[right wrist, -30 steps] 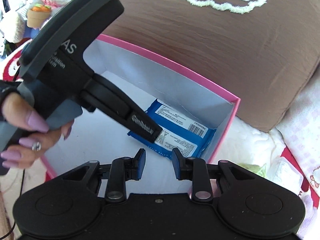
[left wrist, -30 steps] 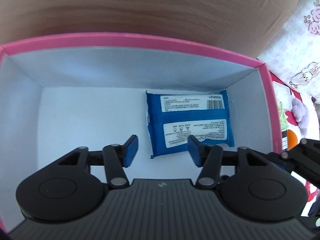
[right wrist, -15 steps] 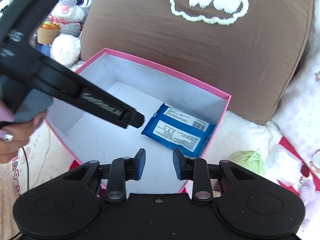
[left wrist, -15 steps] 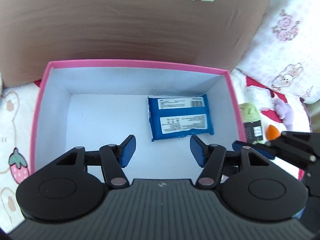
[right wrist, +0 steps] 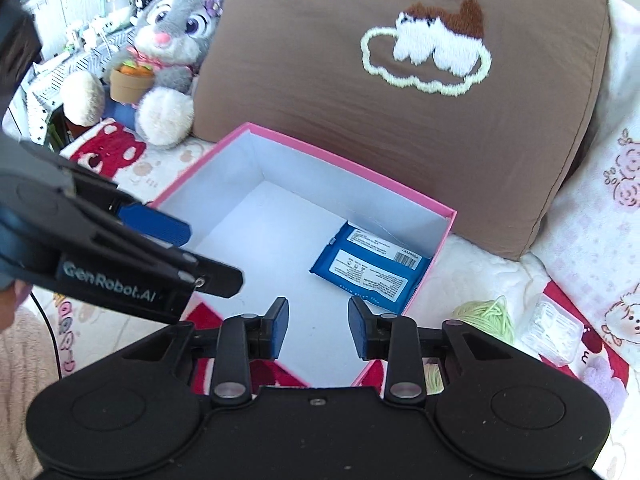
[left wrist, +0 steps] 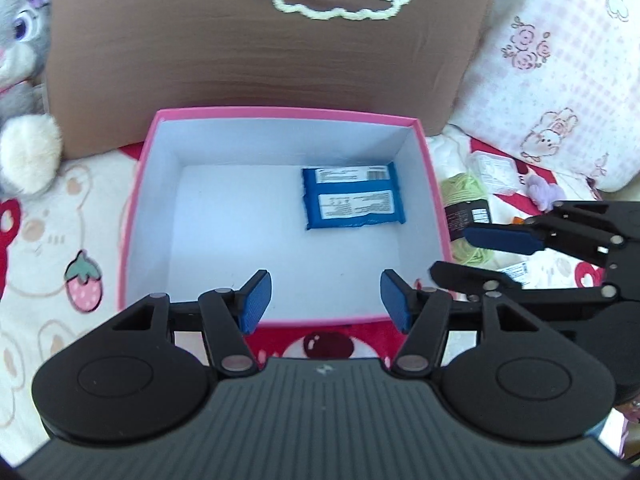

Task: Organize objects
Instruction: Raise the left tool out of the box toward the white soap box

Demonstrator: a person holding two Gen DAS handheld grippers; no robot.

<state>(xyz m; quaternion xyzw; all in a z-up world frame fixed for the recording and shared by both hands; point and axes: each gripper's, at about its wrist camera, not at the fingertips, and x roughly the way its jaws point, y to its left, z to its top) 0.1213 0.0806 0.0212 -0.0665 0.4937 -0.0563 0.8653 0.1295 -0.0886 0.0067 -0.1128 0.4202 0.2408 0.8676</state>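
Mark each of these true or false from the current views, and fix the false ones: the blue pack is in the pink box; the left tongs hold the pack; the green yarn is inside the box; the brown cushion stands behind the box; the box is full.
1. The blue pack lies in the pink box. True.
2. The left tongs hold the pack. False: they are open and empty, above the box's near edge.
3. The green yarn is inside the box. False: it lies outside, beside the box's right wall.
4. The brown cushion stands behind the box. True.
5. The box is full. False: only the pack is in it.
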